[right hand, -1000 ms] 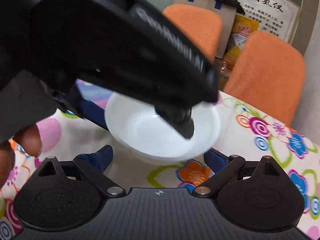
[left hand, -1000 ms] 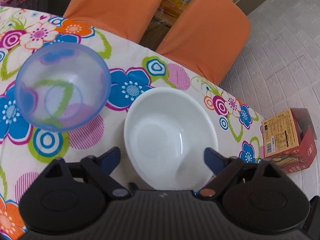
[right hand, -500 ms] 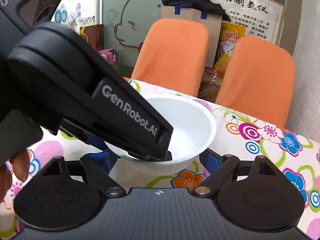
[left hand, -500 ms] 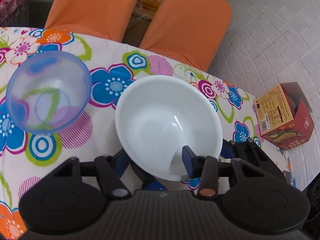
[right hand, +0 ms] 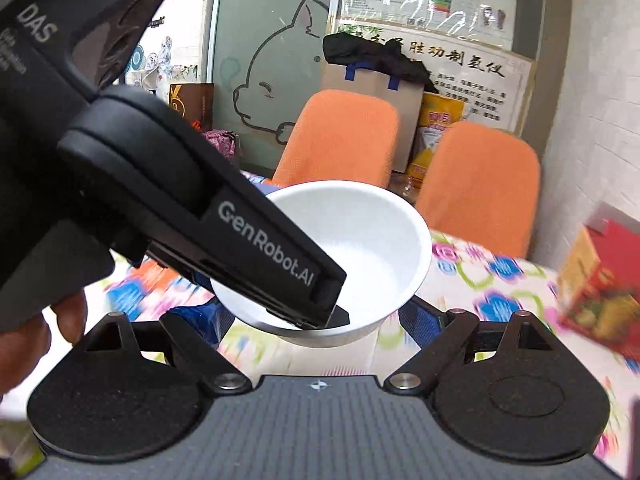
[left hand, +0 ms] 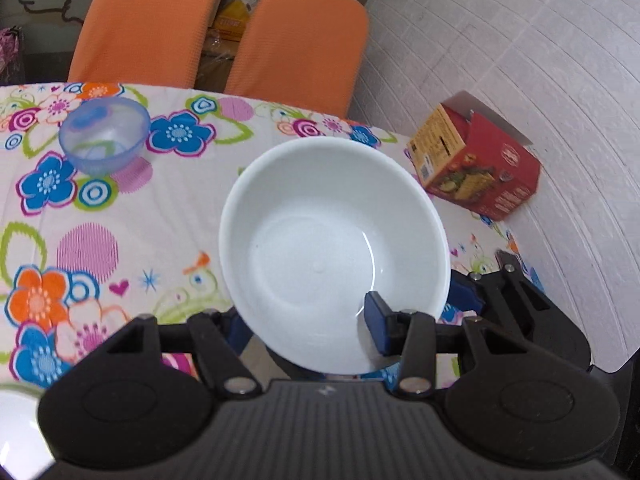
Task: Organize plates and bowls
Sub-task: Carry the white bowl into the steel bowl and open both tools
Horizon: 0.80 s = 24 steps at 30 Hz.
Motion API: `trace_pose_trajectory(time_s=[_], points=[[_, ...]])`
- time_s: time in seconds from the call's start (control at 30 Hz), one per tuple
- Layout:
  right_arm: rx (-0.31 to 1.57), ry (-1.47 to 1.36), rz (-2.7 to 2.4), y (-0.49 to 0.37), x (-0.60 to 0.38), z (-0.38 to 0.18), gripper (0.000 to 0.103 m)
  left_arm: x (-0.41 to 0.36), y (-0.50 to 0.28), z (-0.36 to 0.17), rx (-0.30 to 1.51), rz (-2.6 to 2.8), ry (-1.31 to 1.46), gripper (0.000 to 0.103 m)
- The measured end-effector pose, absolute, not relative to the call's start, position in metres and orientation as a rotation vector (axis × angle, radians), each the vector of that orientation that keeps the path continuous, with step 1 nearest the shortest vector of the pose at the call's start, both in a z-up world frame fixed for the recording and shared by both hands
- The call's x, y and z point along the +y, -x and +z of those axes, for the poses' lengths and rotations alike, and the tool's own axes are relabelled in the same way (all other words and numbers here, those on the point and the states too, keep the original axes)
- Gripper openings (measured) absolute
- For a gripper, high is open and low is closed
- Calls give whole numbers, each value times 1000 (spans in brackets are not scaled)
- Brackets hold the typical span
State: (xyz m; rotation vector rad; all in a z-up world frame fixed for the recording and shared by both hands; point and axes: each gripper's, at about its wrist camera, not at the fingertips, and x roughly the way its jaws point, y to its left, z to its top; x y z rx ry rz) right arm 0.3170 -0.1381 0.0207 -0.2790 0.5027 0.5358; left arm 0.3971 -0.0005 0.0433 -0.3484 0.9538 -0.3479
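In the left wrist view a white bowl [left hand: 332,240] hangs tilted above the flowered tablecloth [left hand: 80,240]. My left gripper [left hand: 308,328] is shut on the bowl's near rim, one blue pad [left hand: 376,320] inside and the other finger under the wall. In the right wrist view the same white bowl [right hand: 360,240] sits just ahead of my right gripper [right hand: 316,316], which is open with its fingers spread below the bowl's sides. The left gripper's black body [right hand: 200,208] crosses that view and hides part of the bowl. A translucent blue bowl [left hand: 104,140] stands upright at the far left.
A red and yellow carton [left hand: 476,168] lies at the table's right edge by the white brick wall. Two orange chairs [left hand: 296,40] stand behind the table. A white rim [left hand: 16,420] shows at the bottom left corner. A hand [right hand: 40,328] holds the left gripper.
The left gripper closed on the white bowl's rim and raised it off the table. The blue bowl now looks farther away. The right gripper stayed open under the bowl.
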Motion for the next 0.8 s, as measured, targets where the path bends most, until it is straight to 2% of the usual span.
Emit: trace_pose_trajectory(time_s=[0.2,0.4,0.43,0.5,0.63,0.8], points=[[552,276,471,-236,-147,4,77,-30,-320,23,1012,-401,265,48],[598,248,451,-218,-151,-8,77,-34,-294,-3,1065,-410,253,49],[600,250,449,-218,-149,-10,77,-33,-293,-5,1071,-412,259,50],[599,256,434,-215,-151,-11,77,-31,-293,-7,1079,-420,270,60],[588,273,386,-205,-162,-12,77,-23,-294,-1,1063,-422,270,67],[598,212,357,-190,-181,-11,77,-14,-291,8,1028,-418,290,71]])
